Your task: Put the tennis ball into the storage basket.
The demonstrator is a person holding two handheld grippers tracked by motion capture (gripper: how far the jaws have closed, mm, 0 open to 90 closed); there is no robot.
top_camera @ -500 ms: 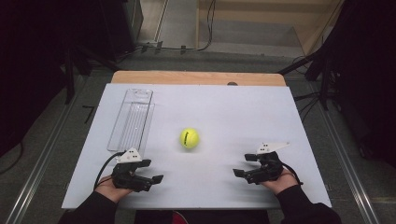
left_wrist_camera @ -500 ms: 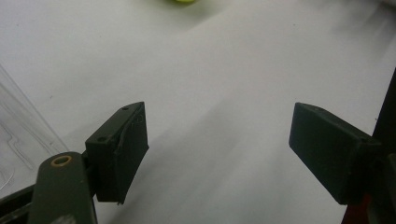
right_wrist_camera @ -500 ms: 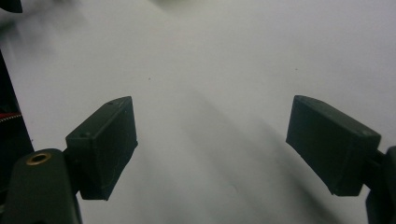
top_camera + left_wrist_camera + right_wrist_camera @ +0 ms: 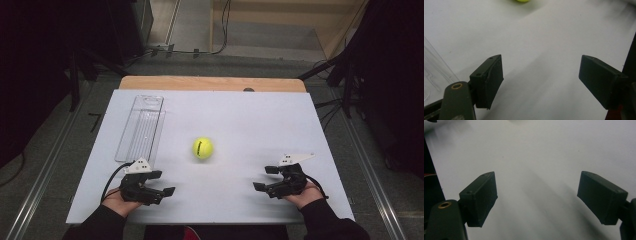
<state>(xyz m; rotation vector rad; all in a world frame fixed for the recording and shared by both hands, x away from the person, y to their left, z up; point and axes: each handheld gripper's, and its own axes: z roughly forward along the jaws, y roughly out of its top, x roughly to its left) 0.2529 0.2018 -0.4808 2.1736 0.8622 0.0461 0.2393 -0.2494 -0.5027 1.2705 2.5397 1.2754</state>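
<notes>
1. The fingers [image 4: 489, 80] of the left gripper [image 4: 162, 183] stood wide apart with nothing between them. The right gripper [image 4: 264, 178] was spread wide and empty too.
2. Both grippers rested low near the front edge of the table [image 4: 260, 115], well apart from each other.
3. The ball [image 4: 203, 148] sat in the middle of the table, between them and farther back, near the clear tray [image 4: 141, 127].
4. I think the work was only starting. Next, a gripper had to reach forward to the ball.
5. The ball was round, with no long side. Its dark mark faced up.
</notes>
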